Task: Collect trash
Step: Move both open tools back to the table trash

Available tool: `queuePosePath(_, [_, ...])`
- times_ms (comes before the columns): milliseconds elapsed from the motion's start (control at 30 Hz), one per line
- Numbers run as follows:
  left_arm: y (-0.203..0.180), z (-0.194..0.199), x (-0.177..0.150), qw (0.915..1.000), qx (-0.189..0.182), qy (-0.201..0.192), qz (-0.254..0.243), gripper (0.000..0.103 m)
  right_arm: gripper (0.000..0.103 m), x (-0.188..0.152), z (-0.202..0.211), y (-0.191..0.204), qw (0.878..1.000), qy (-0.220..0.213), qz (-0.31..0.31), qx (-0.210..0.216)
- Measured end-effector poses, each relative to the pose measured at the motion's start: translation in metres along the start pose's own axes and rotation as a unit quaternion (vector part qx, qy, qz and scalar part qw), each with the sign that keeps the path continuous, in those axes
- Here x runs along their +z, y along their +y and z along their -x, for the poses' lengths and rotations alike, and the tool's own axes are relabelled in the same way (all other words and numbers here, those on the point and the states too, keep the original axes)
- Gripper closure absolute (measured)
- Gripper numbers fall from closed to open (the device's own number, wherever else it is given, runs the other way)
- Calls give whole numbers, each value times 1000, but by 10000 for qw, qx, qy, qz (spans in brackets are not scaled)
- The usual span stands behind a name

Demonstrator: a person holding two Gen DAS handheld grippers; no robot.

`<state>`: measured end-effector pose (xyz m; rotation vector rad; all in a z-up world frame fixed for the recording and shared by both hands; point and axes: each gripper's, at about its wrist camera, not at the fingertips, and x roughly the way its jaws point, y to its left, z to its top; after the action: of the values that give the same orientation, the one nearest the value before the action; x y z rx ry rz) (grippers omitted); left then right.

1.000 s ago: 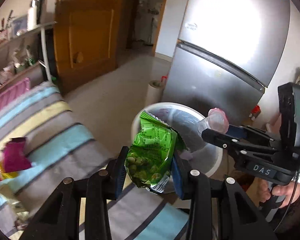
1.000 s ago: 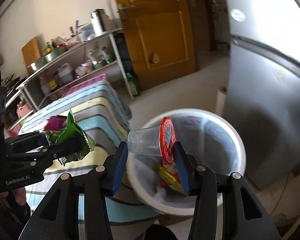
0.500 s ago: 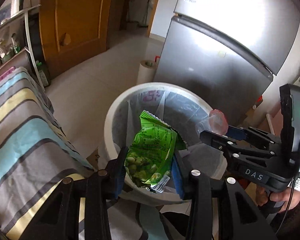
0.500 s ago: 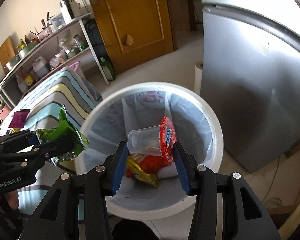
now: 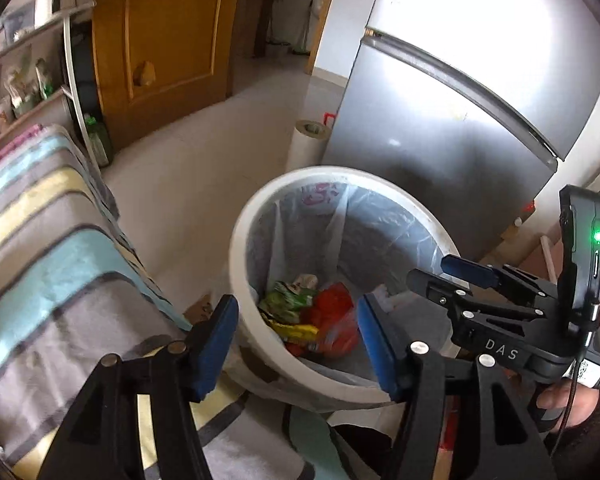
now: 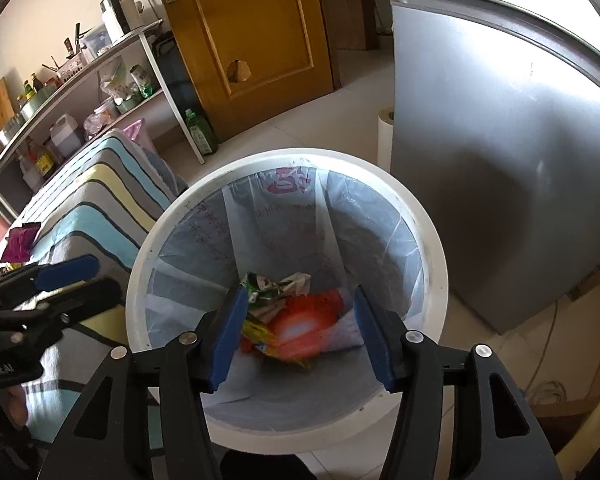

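A white round trash bin (image 5: pixel 240 248) (image 6: pixel 140 264) with a clear liner stands on the floor beside the striped table. Inside lie a green snack packet (image 5: pixel 286 300) (image 6: pixel 264 286), red and yellow wrappers (image 5: pixel 328 320) (image 6: pixel 300 328) and other trash. My left gripper (image 5: pixel 296 336) is open and empty above the bin's near rim. My right gripper (image 6: pixel 298 328) is open and empty above the bin's middle. The right gripper also shows in the left wrist view (image 5: pixel 460 280), and the left gripper in the right wrist view (image 6: pixel 72 280).
A striped cloth covers the table (image 5: pixel 52 248) (image 6: pixel 84 208), with a magenta packet (image 6: pixel 18 244) on it. A grey fridge (image 5: pixel 460 120) (image 6: pixel 500 140) stands behind the bin. A white roll (image 5: pixel 308 144), an orange door (image 6: pixel 256 40) and shelves (image 6: pixel 80 92) lie beyond.
Both grippers have opened over the bin. The green snack packet and the clear cup with the red lid have dropped out of them into the bin.
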<state>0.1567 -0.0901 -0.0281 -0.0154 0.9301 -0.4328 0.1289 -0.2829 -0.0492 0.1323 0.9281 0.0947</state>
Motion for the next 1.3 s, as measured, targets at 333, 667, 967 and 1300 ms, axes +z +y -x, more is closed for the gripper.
queuePosePath(333, [9, 44, -3, 9988, 250, -415, 61, 36, 46, 1, 37, 27, 9990, -430, 94, 66])
queuePosePath(667, [38, 99, -23, 9942, 552, -842, 365, 35, 46, -4, 79, 80, 9947, -867, 455, 317])
queuePosePath(967, [91, 149, -57, 9847, 1042, -1171, 765, 34, 46, -13, 85, 145, 9867, -946, 956, 917])
queuePosePath(1300, [166, 183, -100, 9665, 1693, -1236, 1480, 32, 46, -29, 63, 230, 9683, -675, 1752, 1646])
